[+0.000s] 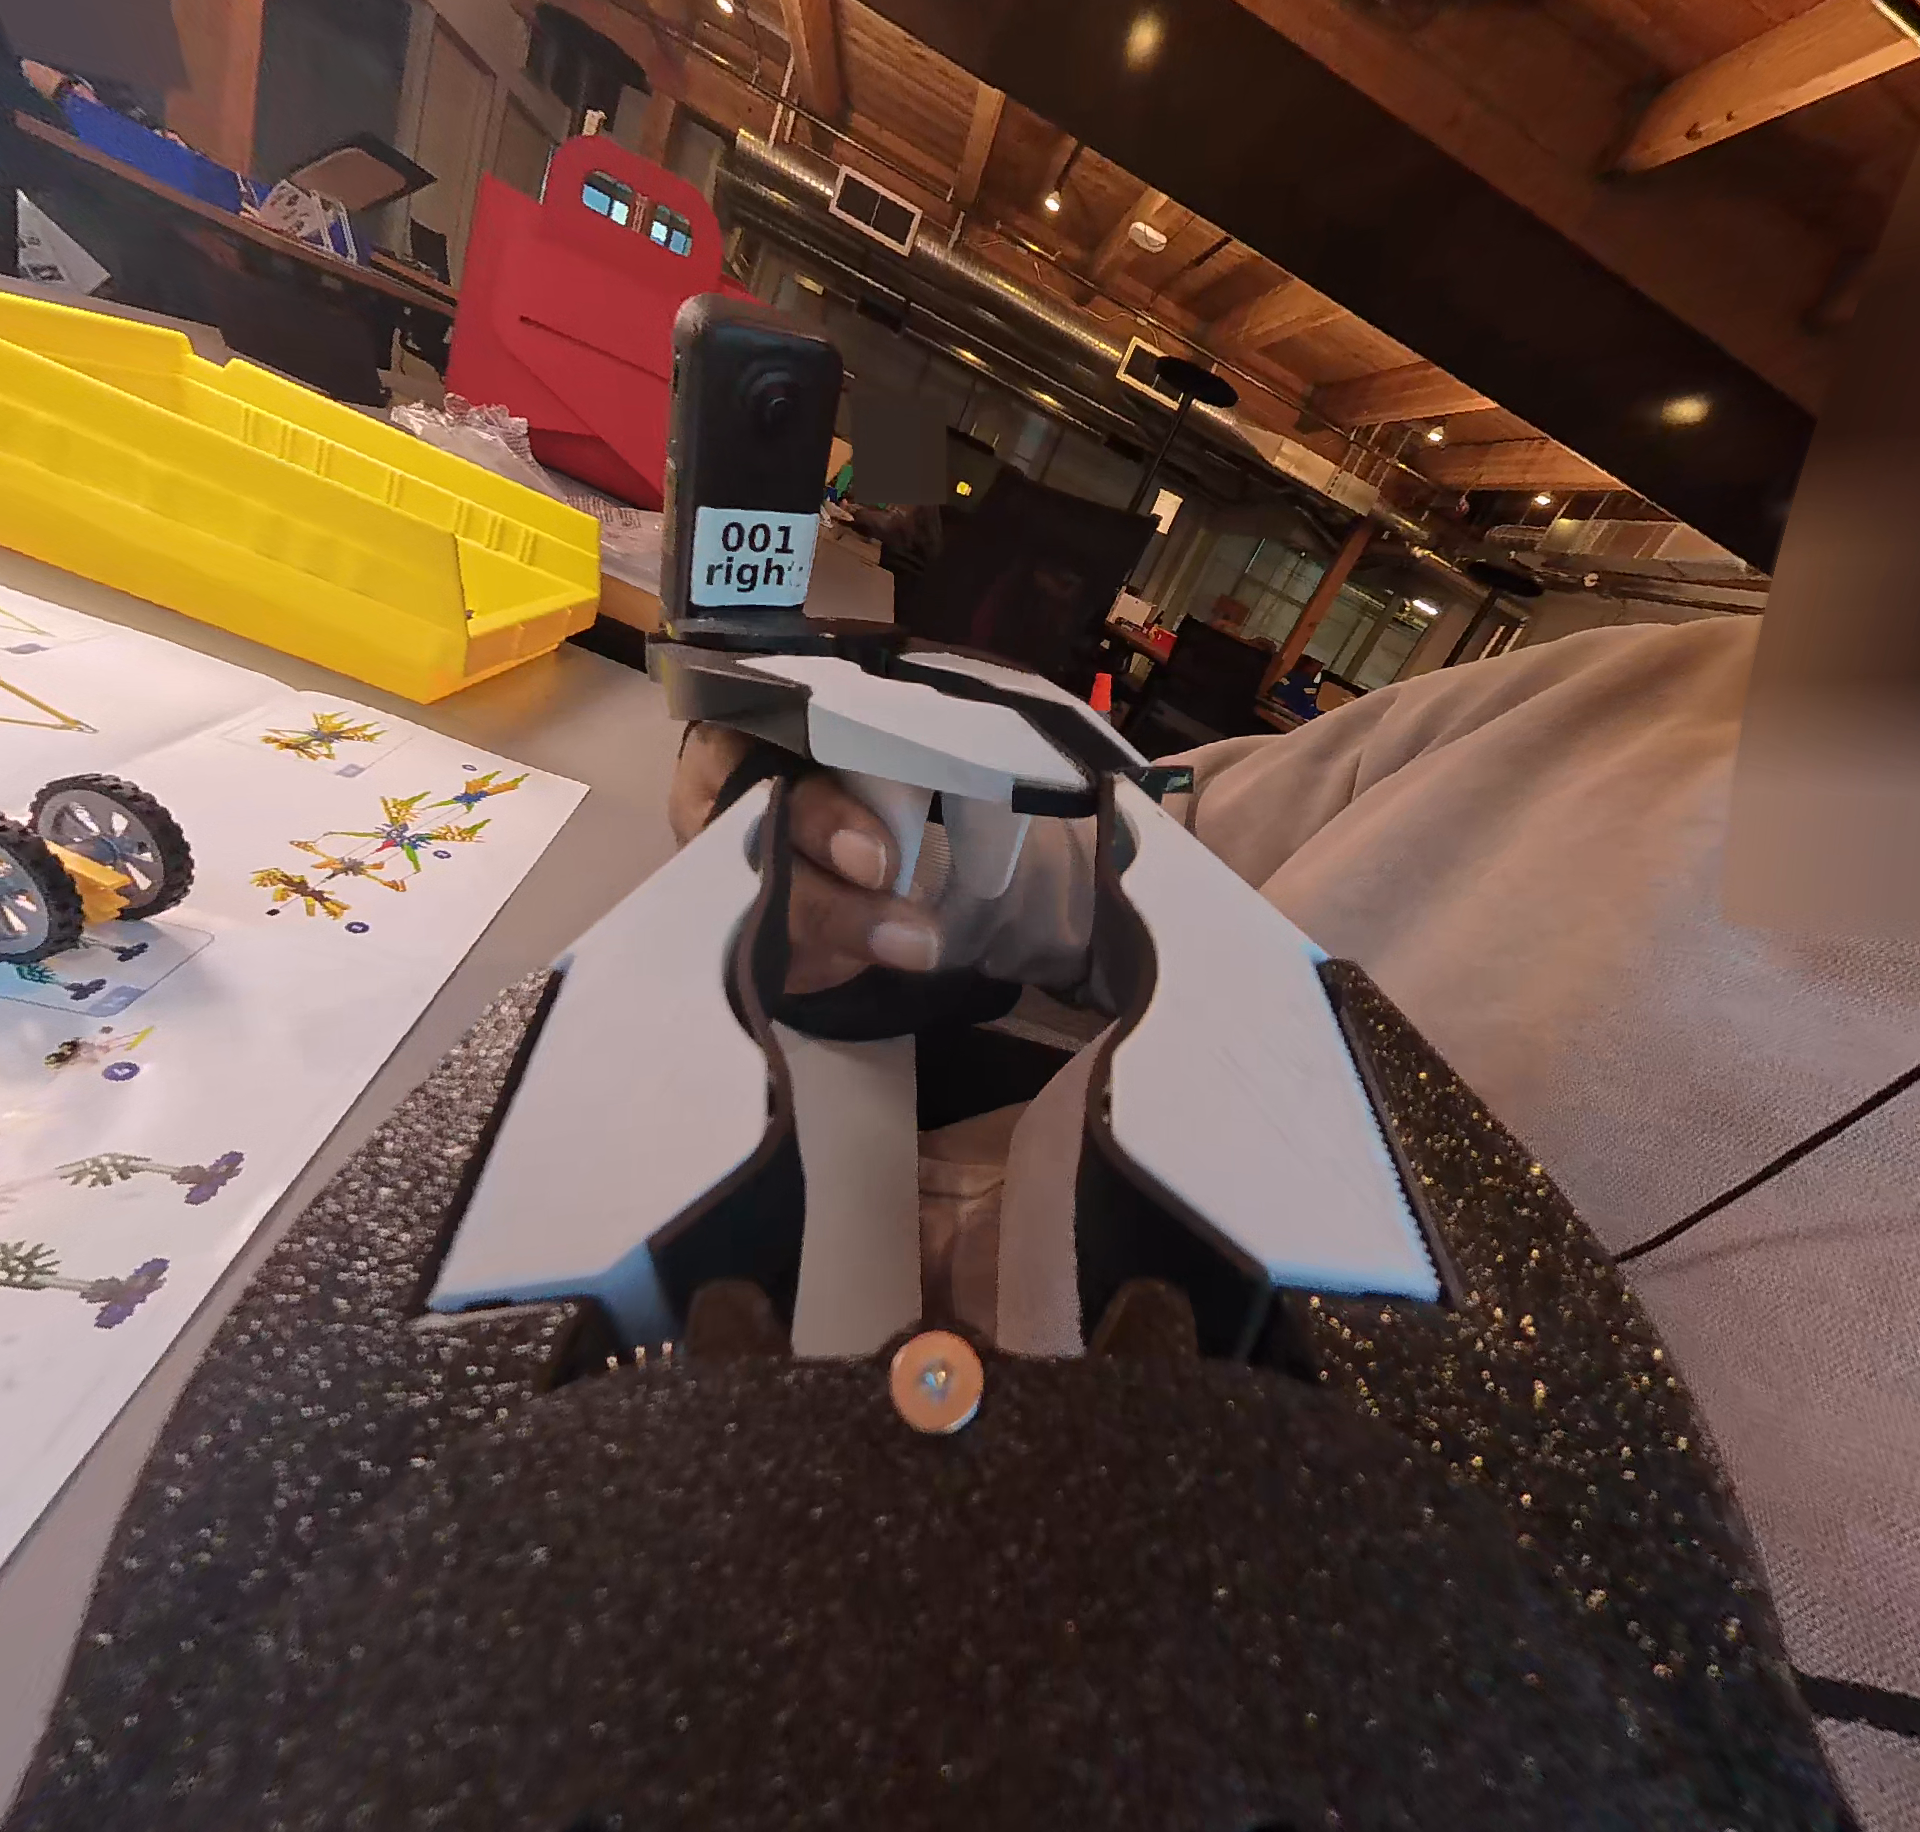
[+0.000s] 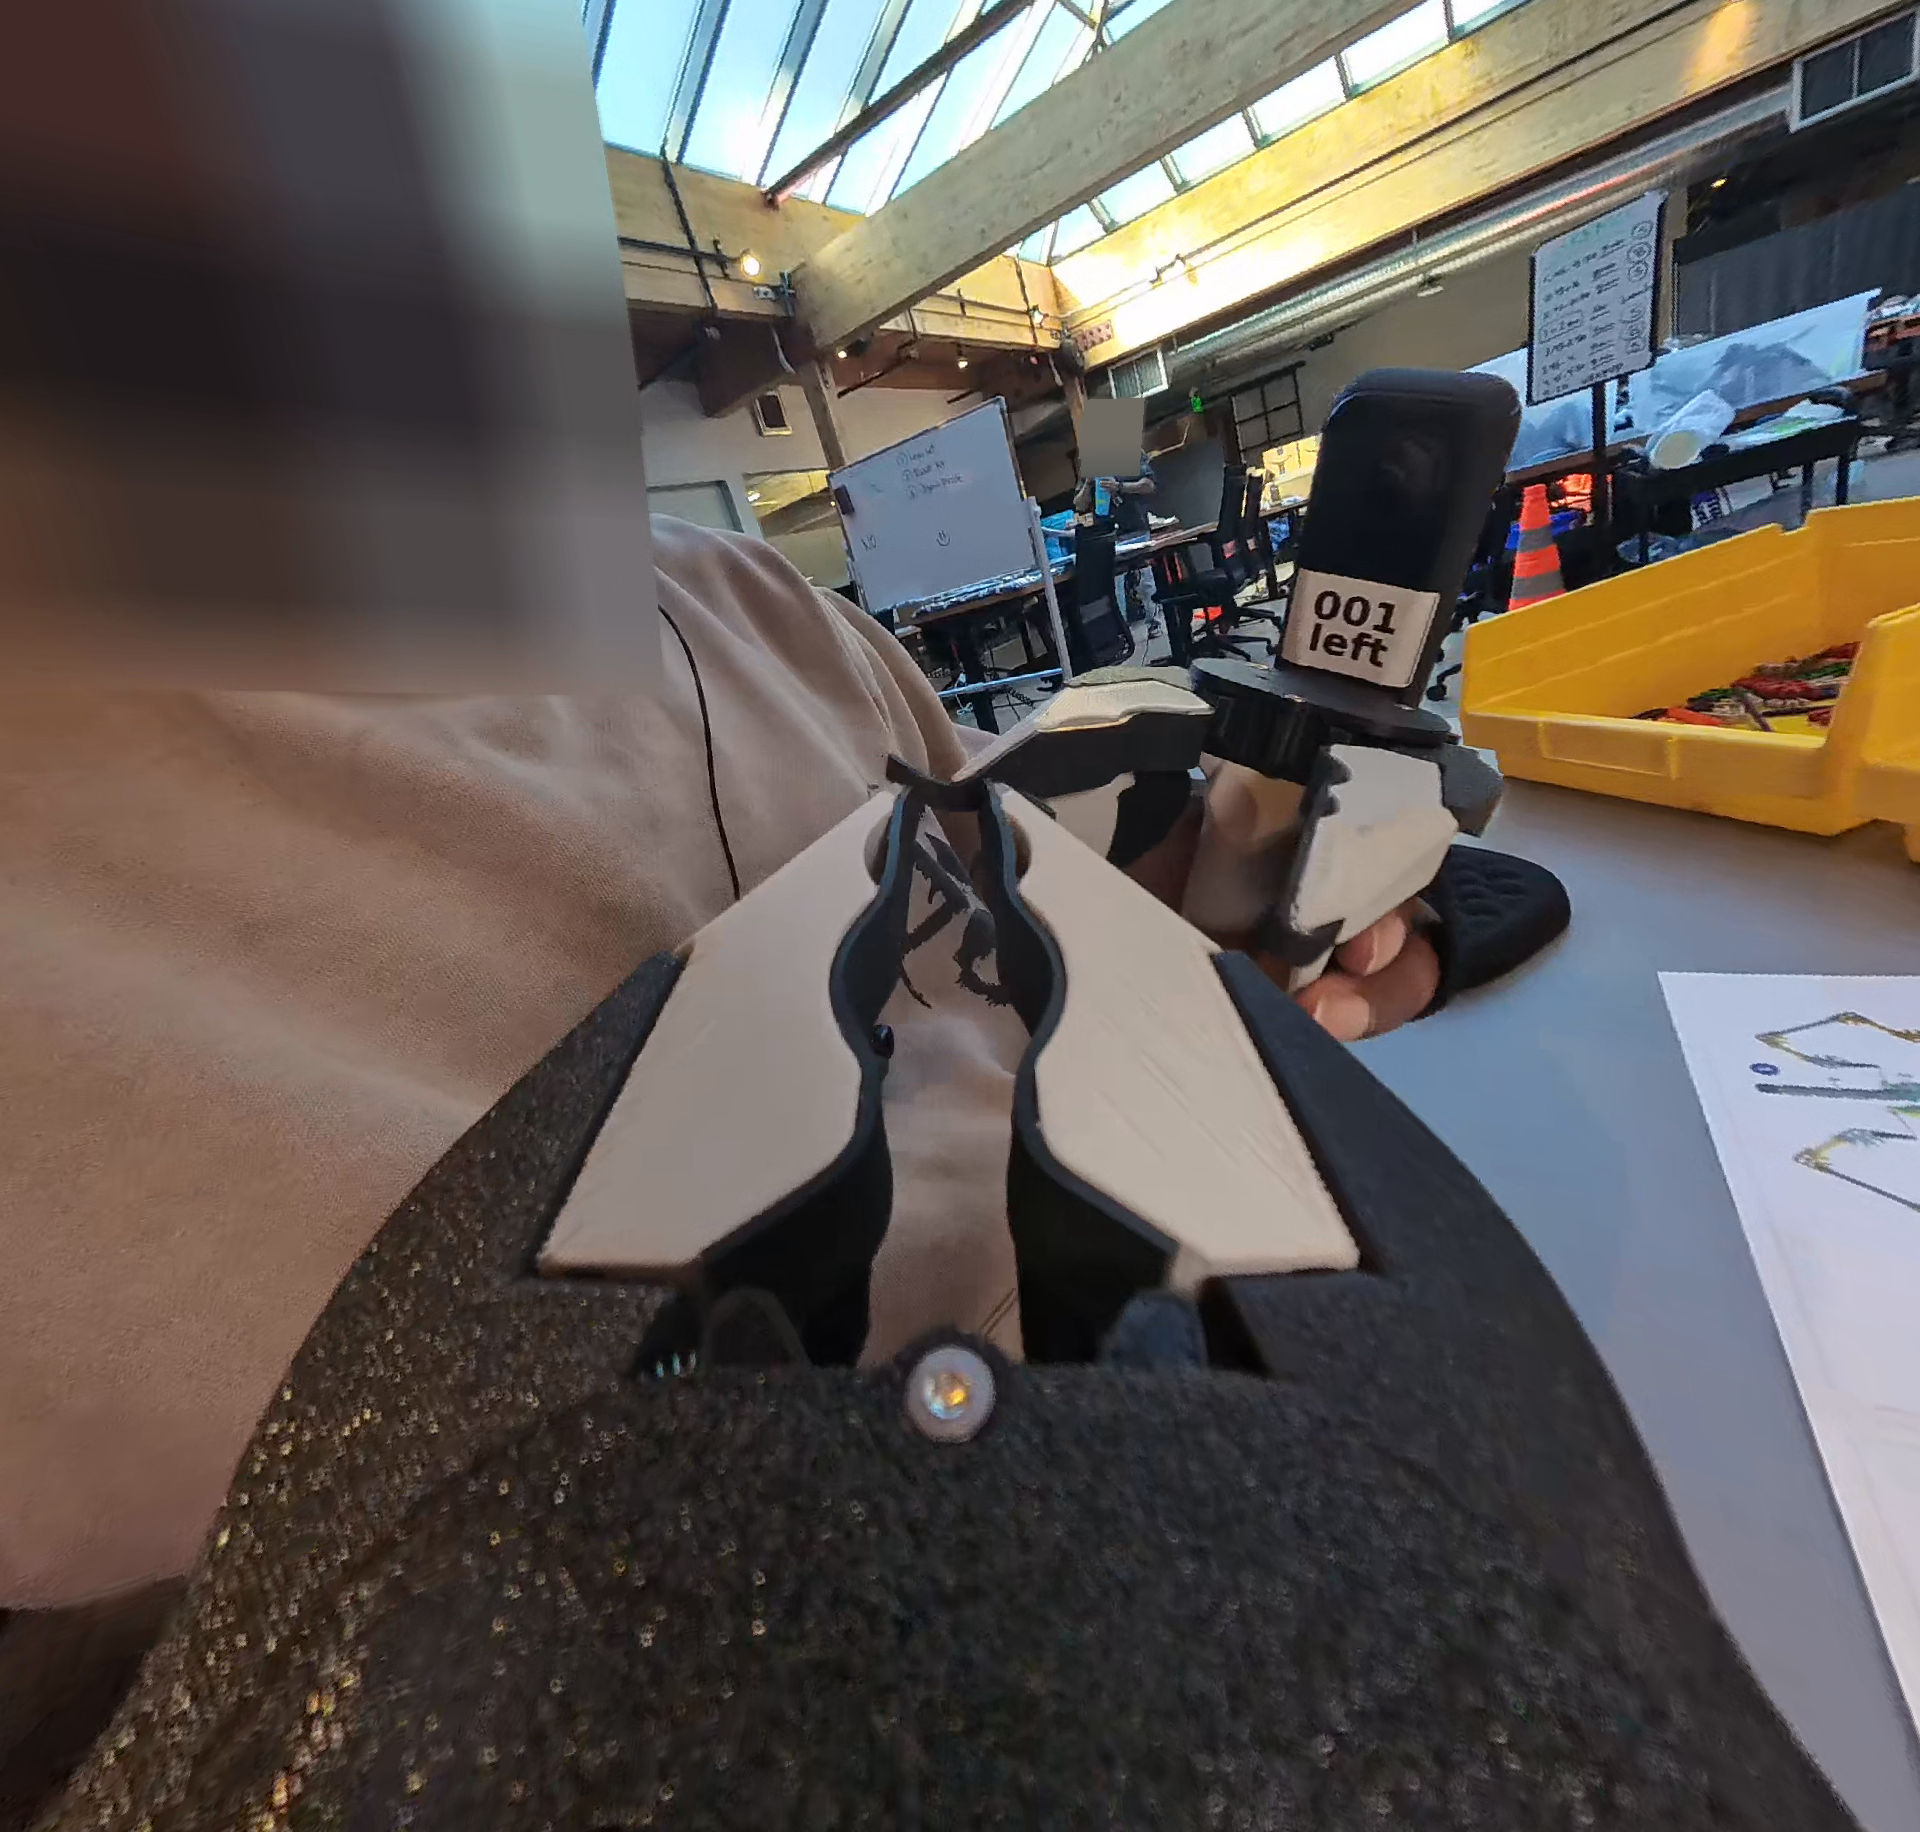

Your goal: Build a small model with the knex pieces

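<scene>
- The left claw [image 1: 940, 806] has its 2 fingers nearly meeting at the tips, with nothing between them; it points at the right claw's handle, gripped by a hand [image 1: 831, 889].
- The right claw [image 2: 951, 795] is likewise closed and empty, aimed at the person's beige top [image 2: 312, 951].
- On the grey surface [image 2: 1558, 1159] lie a white instruction sheet [image 1: 260, 899] with a small wheeled toy [image 1: 83, 878] on it, and yellow bins [image 1: 260, 515] farther off.
- A red cardboard box [image 1: 561, 348] stands beyond the bins.
</scene>
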Motion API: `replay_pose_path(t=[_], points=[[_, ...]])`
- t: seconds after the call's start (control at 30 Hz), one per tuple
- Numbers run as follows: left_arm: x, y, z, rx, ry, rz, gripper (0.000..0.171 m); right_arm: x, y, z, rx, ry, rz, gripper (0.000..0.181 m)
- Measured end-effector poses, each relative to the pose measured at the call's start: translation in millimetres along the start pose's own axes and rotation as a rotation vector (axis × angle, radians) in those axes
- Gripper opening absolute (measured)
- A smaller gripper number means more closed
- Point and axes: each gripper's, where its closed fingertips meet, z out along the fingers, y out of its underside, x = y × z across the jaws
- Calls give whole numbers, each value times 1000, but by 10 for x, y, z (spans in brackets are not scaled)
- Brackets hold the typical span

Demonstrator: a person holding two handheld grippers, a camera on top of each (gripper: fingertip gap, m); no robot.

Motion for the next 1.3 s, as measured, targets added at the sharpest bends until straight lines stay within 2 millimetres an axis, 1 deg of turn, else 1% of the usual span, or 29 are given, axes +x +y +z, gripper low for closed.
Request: replay_pose_path(t=[0.13,0.23,0.33,0.43,0.5,0.57,0.63,0.73,0.87,0.97,1.07,1.17,1.3], points=[[-27,30,-2,-31,-39,33,56,36,37,-22,-36,45,-41,7],[-60,62,-15,-69,-94,85,54,72,85,-41,-101,105,-89,6],[-105,111,-50,-133,-178,187,49,132,171,-76,-212,190,-153,5],[-105,192,-56,-208,-219,263,48,124,276,-94,-323,217,-184,4],[-127,249,-61,-258,-241,304,50,127,348,-115,-401,233,-211,4],[-144,267,-62,-283,-249,322,55,115,374,-115,-443,235,-212,6],[-140,244,-54,-278,-247,327,55,110,350,-102,-434,234,-201,7],[-139,249,-30,-297,-264,406,57,95,379,-85,-424,207,-145,9],[-139,156,-17,-274,-283,473,57,69,290,-76,-303,148,-9,14],[-116,99,-4,-242,-278,490,56,75,240,-72,-232,130,21,10],[-84,88,15,-212,-252,458,56,52,219,-64,-209,116,6,10],[-78,130,17,-208,-233,412,53,54,256,-66,-253,138,-59,9],[-44,190,27,-174,-196,303,42,67,286,-71,-328,181,-139,7]])
